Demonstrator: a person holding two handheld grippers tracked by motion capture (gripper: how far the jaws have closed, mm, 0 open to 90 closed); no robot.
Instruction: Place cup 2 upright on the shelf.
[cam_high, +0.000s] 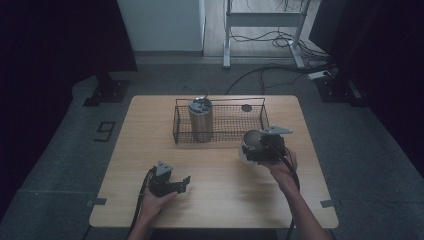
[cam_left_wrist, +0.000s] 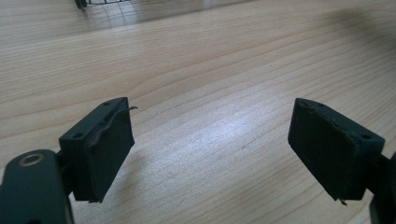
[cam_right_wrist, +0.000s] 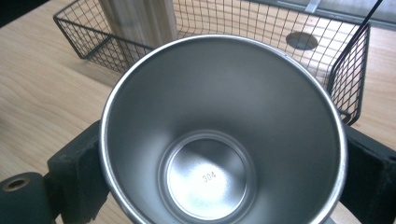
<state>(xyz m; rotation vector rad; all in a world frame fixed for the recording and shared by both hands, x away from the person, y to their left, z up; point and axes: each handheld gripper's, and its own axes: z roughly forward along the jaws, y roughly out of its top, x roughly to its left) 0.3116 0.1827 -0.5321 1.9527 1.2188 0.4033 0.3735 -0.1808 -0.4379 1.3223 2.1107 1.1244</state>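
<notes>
High cam overhead; tong cams close, sharing table (cam_high: 220, 165).

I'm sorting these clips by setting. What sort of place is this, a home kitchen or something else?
Probably a lab or recording room, not a kitchen: a lone wooden table on grey carpet, loose cables on the floor behind, an equipment stand, and dark curtains at the sides.

A light wooden surface (cam_high: 215, 200) stands on grey carpeted floor (cam_high: 55, 165) in a dim room. Beyond it rise a white wall panel (cam_high: 160, 25) and a white metal desk frame (cam_high: 262, 20) (black cables (cam_high: 280, 40) trail beneath), with dark curtains (cam_high: 50, 35) at both sides.
</notes>
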